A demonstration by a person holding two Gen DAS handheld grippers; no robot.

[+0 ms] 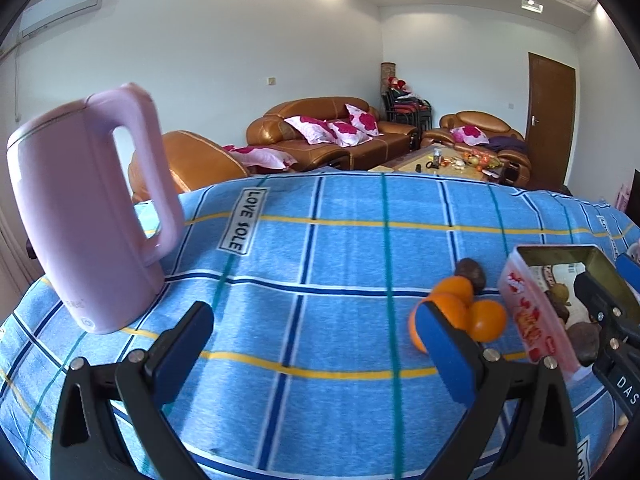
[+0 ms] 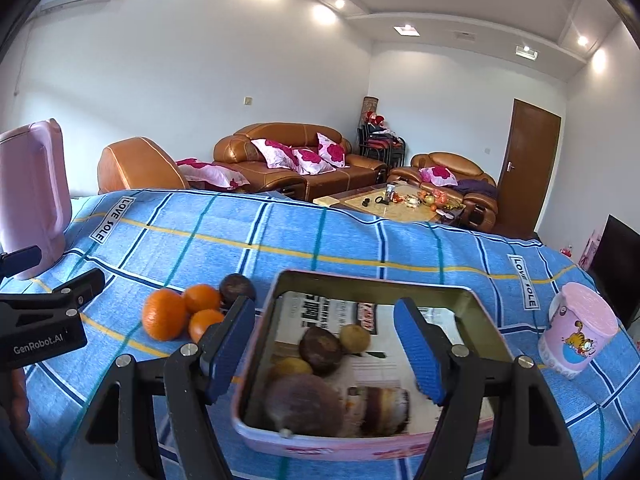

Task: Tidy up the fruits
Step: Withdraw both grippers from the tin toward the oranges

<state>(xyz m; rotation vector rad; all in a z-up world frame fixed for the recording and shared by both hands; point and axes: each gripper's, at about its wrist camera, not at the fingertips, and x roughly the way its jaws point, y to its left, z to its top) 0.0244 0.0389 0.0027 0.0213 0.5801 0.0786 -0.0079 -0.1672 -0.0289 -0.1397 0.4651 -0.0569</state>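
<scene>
While we hold both tools low over the cloth-covered counter [image 2: 360, 248], our right gripper [image 2: 326, 344] hangs partly open above a shallow metal tin [image 2: 360, 444], its ribbed blue pads clear of everything; one pad lies over the tin's left wall, the other over its inside. It has hold of nothing. Our left gripper [image 1: 316, 356] stands wide open and empty too, over bare cloth.

Just past the right-hand finger of that left gripper sits the loose fruit: three oranges [image 2: 164, 320] touching in a cluster, with one dark passion fruit [image 2: 237, 288] behind them. They lie just left of the tin's left wall. Inside the tin we already see several dark and yellowish round fruits [image 2: 320, 350] resting on printed paper, blurred nearest us.

We judge the step in hand to be fetching the next loose fruit. To do it well, centre one orange between the pads, come down square, and close gently so it does not squirt sideways into its neighbours.

The oranges look glossy, firm and dimpled; the passion fruit matt and dull. The tin is rectangular with rounded corners, pink outside, brassy within. The cloth is soft blue check. Farther left stands a smooth pink plastic kettle [image 1: 84, 216]; far right, a pink lidded cup [image 2: 576, 330].
</scene>
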